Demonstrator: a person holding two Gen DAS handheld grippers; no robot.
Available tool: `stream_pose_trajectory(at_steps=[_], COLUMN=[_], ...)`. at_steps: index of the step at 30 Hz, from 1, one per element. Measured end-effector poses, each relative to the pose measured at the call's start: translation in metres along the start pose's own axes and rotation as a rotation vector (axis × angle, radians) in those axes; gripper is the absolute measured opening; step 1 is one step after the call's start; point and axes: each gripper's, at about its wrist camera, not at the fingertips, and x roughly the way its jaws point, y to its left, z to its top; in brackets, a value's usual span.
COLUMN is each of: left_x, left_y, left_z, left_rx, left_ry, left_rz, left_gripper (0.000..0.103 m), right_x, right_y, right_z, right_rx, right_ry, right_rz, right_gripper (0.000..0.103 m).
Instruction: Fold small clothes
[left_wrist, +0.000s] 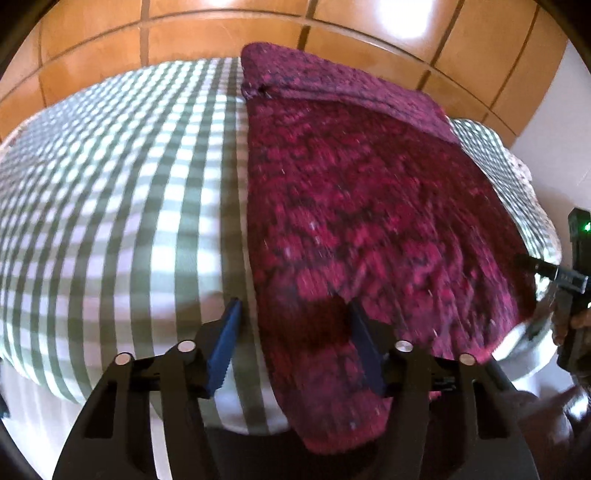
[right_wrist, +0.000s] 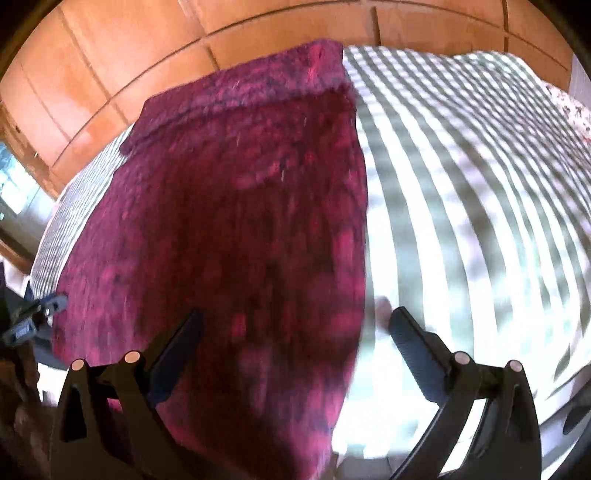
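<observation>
A dark red knitted garment (left_wrist: 365, 206) lies spread on a bed covered with a green-and-white checked sheet (left_wrist: 122, 206). Its far end is folded over in a band. My left gripper (left_wrist: 291, 314) is open over the garment's near left corner, one finger on each side of the left edge. My right gripper (right_wrist: 295, 321) is open over the near right corner of the garment (right_wrist: 240, 221), straddling its right edge beside the sheet (right_wrist: 461, 206). The right gripper also shows at the right edge of the left wrist view (left_wrist: 569, 280). The right wrist view is blurred.
A wooden panelled wall (left_wrist: 221, 40) stands behind the bed. The bed's near edge drops away just below both grippers. A flowered cloth (right_wrist: 572, 107) lies at the bed's far right corner. The left gripper shows at the left edge of the right wrist view (right_wrist: 33, 317).
</observation>
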Motion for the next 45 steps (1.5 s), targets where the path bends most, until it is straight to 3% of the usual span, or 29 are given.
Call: stream_pose_trajectory(at_steps=[1, 2, 4, 7, 13, 17, 22, 27, 31, 32, 34, 35, 36, 37, 40, 45], left_x=[0.0, 0.001, -0.001, -0.011, -0.034, -0.035, -0.008, 0.031, 0.054, 0.056, 0.052, 0.047, 0.037, 0.03, 0.018, 0.016], left_y=[-0.001, -0.004, -0.009, -0.008, 0.022, 0.026, 0.035, 0.048, 0.052, 0.058, 0.074, 0.081, 0.091, 0.095, 0.108, 0.098], left_z=[-0.002, -0.005, -0.007, -0.001, 0.037, 0.077, 0.127, 0.166, 0.181, 0.182, 0.178, 0.173, 0.166, 0.161, 0.14, 0.096], left_rx=[0.003, 0.013, 0.044, 0.052, -0.138, -0.189, -0.247, -0.332, -0.374, -0.408, -0.482, -0.51, -0.542, -0.551, -0.524, -0.401], left_ry=[0.015, 0.032, 0.034, 0.02, -0.062, -0.13, -0.14, -0.097, -0.044, -0.029, -0.038, -0.067, -0.117, -0.142, -0.161, -0.152], left_rz=[-0.02, -0.036, -0.039, -0.087, -0.309, -0.379, -0.378, -0.324, -0.269, -0.285, -0.375, -0.372, -0.31, -0.286, -0.308, -0.308], left_gripper=[0.039, 0.034, 0.019, 0.016, 0.015, 0.014, 0.013, 0.013, 0.016, 0.02, 0.041, 0.051, 0.072, 0.074, 0.074, 0.074], right_x=[-0.001, -0.002, -0.003, -0.01, -0.033, -0.032, -0.003, 0.038, 0.058, 0.061, 0.06, 0.058, 0.052, 0.043, 0.016, 0.01], right_y=[0.002, 0.003, 0.01, 0.015, -0.008, -0.02, -0.023, -0.03, -0.033, -0.035, -0.038, -0.041, -0.042, -0.043, -0.047, -0.047], right_z=[-0.005, -0.009, -0.011, -0.003, 0.042, 0.083, 0.127, 0.159, 0.172, 0.174, 0.173, 0.174, 0.173, 0.171, 0.162, 0.128], right_rx=[-0.01, -0.018, -0.038, -0.035, 0.143, 0.241, 0.282, 0.339, 0.386, 0.4, 0.435, 0.446, 0.458, 0.464, 0.427, 0.322], right_ry=[0.013, 0.026, 0.081, 0.091, -0.067, -0.167, -0.18, -0.125, -0.092, -0.085, -0.086, -0.098, -0.125, -0.163, -0.259, -0.239], right_rz=[-0.005, -0.009, 0.052, 0.131, 0.317, 0.375, 0.325, 0.283, 0.288, 0.301, 0.368, 0.404, 0.449, 0.47, 0.443, 0.263], right_gripper=[0.075, 0.066, 0.034, 0.021, 0.019, 0.019, 0.019, 0.019, 0.024, 0.026, 0.048, 0.056, 0.078, 0.093, 0.1, 0.1])
